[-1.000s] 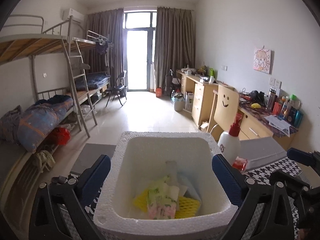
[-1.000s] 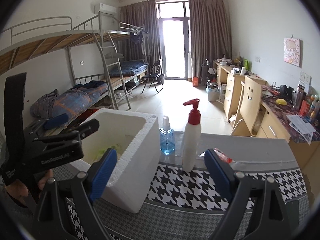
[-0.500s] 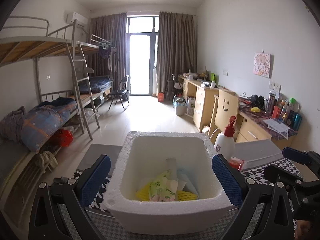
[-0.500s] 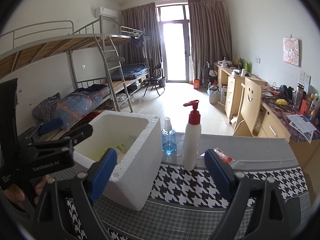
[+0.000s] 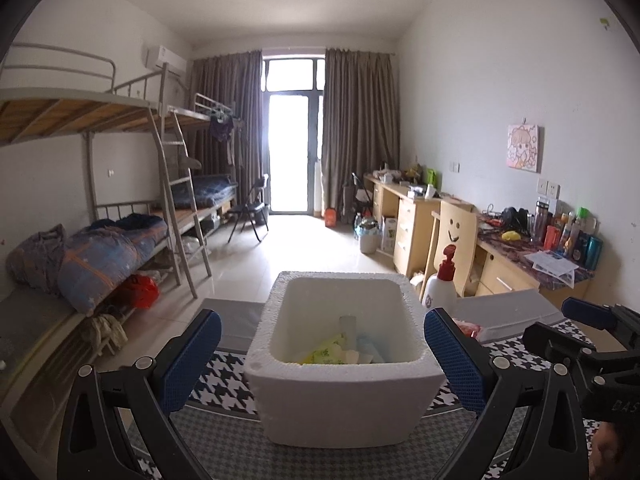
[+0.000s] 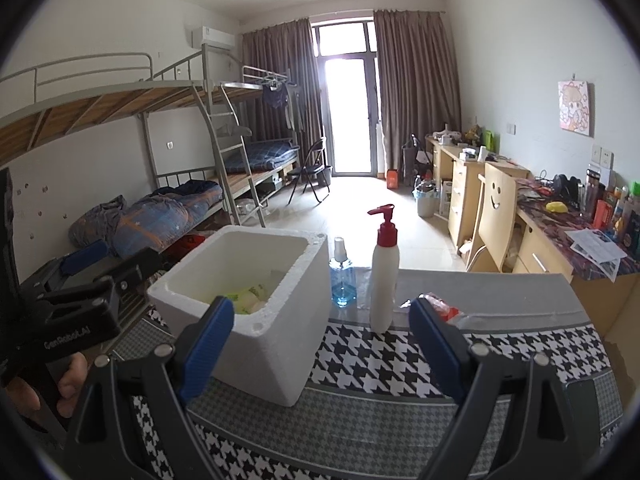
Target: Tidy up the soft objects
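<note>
From the left wrist, the left gripper (image 5: 322, 354) stands wide apart, empty, flanking the white foam box (image 5: 340, 396) on the houndstooth cloth (image 5: 224, 384); yellow-green soft packets (image 5: 326, 354) lie crumpled inside. From the right wrist, the right gripper (image 6: 322, 346) gapes, holding nothing, the box left of centre, a pump bottle (image 6: 384, 272) beside it.

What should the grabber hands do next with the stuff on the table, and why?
Probably reach the right gripper toward the small red and clear packet lying on the table just behind its right finger. Both grippers are open and empty, the foam box already holds several soft packets, and that packet looks like the only soft thing outside the box.
</note>
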